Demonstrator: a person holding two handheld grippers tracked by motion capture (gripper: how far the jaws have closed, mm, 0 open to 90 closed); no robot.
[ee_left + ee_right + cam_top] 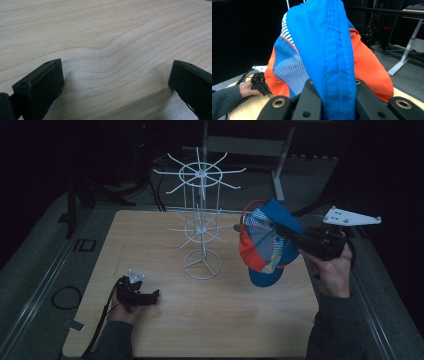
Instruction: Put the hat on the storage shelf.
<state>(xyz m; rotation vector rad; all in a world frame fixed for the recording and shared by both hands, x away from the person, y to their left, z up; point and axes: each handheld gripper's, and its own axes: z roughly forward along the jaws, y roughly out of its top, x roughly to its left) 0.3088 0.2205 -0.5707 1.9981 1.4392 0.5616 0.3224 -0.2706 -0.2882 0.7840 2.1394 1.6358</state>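
Note:
A blue, orange and striped cap (265, 242) hangs in the air at the right of the table, right of a white wire display stand (201, 215). My right gripper (295, 240) is shut on the cap's blue fabric (329, 57), with both jaws pressed against it. My left gripper (150, 295) rests low on the wooden table (210, 315) at the front left, its jaws standing wide apart over bare wood (112, 75) with nothing between them.
The stand has two tiers of spoke-like hooks and a round base (202, 264) in the middle of the table. A table leg frame (280, 175) stands behind the table. The left hand with its gripper (259, 83) shows beyond the cap.

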